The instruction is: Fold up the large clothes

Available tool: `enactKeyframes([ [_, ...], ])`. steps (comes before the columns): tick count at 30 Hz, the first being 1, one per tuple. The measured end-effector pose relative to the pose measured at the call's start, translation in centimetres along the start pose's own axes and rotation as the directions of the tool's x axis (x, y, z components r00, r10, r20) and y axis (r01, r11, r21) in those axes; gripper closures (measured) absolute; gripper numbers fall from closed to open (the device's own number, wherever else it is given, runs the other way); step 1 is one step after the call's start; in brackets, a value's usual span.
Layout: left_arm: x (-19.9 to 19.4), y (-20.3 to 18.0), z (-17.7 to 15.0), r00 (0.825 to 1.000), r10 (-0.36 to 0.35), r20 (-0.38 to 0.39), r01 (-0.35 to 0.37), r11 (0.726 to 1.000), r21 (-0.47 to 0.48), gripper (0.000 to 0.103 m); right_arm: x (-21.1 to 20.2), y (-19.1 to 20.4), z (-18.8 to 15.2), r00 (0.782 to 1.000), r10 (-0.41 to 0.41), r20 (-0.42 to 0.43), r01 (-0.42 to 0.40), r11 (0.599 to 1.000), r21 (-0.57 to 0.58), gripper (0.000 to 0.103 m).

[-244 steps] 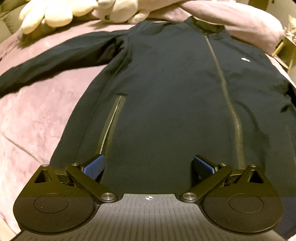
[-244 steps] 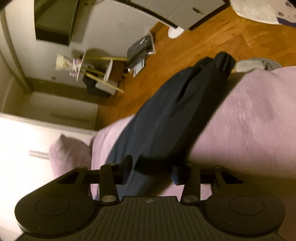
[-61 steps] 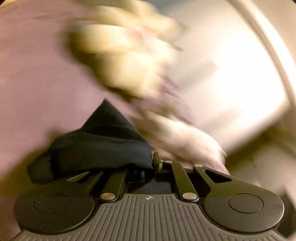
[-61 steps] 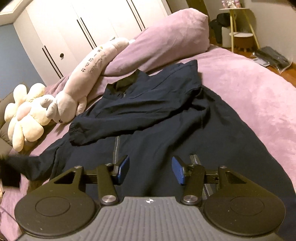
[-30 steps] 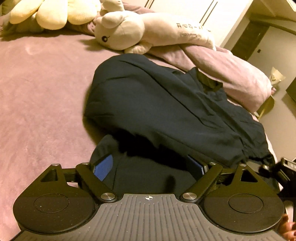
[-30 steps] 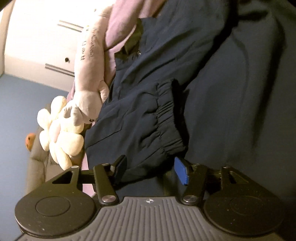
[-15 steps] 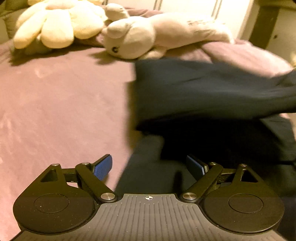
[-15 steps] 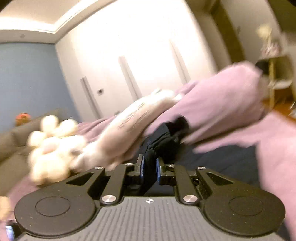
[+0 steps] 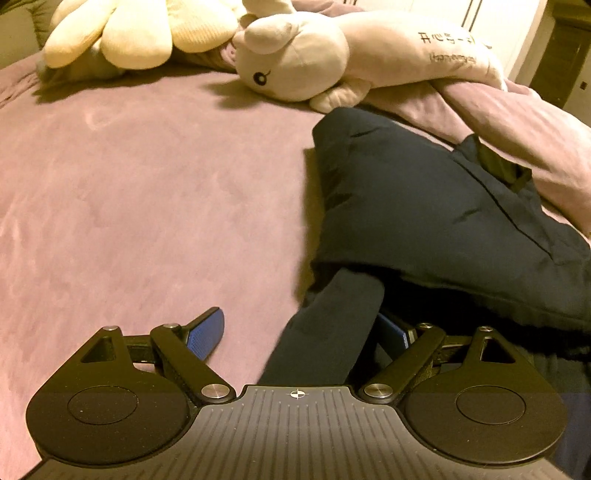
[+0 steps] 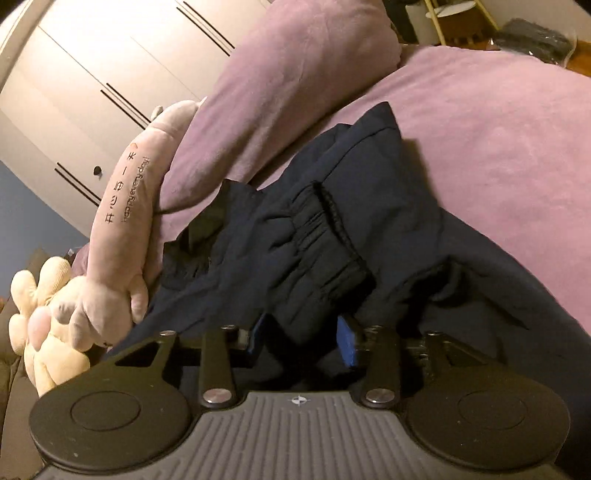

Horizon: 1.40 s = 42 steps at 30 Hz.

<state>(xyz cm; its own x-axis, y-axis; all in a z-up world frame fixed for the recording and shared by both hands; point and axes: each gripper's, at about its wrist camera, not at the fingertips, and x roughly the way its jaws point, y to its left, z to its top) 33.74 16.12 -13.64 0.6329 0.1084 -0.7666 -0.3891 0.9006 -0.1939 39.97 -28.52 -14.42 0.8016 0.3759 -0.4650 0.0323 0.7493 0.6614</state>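
- On purple bedspread (image 9: 147, 192): dark navy jacket (image 9: 424, 206), partly folded, lying w/ collar end toward pillow (image 10: 295, 85) & hem end toward the cameras.
- Long axis runs from near edge of bed up to pillow; in left wrist view it slants from lower centre to upper right.
- Both sleeves folded over the body. One sleeve lies across the chest, its elastic cuff (image 10: 332, 236) gathered & pointing toward the bed's right side in right wrist view.
- Collar (image 10: 207, 225) dark, sits just beside pillow & touching the long pink plush (image 10: 125, 206).
- Left gripper (image 9: 301, 328): jaws wide apart, blue pads visible. A strip of navy fabric runs between them, nearer the right-hand pad; left-hand pad over bare bedspread, not touching cloth. Not gripping.
- Right gripper (image 10: 303, 339): jaws part-way apart & opening; fold of sleeve fabric below the cuff sits between them. Pads look just clear of the cloth, though contact on the left-hand pad is hard to tell.
- Cream flower plush (image 9: 140, 33) at head of bed, well apart from jacket; pink plush's head (image 9: 291, 59) near jacket's folded shoulder.
- White wardrobe (image 10: 92, 85) behind bed.
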Motion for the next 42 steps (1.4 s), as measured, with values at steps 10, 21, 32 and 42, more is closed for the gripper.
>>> enactKeyframes([
  [10, -0.6, -0.1, 0.2, 1.000, -0.023, 0.007, 0.023, 1.000, -0.004, 0.012, 0.2, 0.6, 1.6, 0.986, -0.165, 0.031, 0.168, 0.964, -0.206, 0.076],
  [21, -2.9, -3.4, 3.1, 0.984, -0.075, 0.161, 0.079, 0.997, -0.018, 0.009, 1.8, 6.8, -0.2, 0.991, 0.123, -0.047, -0.131, 0.962, -0.239, 0.069],
  [32, 5.3, -8.5, 2.7, 0.991, -0.011, 0.131, -0.007, 0.991, 0.132, 0.004, 7.3, 1.6, 1.7, 0.998, -0.060, 0.005, 0.058, 0.938, -0.341, 0.103],
  [42, 4.2, -7.1, 2.0, 0.996, -0.026, 0.088, 0.021, 0.998, 0.065, 0.003, 1.7, 3.9, -1.1, 0.994, -0.109, 0.024, 0.107, 0.869, -0.483, 0.083],
])
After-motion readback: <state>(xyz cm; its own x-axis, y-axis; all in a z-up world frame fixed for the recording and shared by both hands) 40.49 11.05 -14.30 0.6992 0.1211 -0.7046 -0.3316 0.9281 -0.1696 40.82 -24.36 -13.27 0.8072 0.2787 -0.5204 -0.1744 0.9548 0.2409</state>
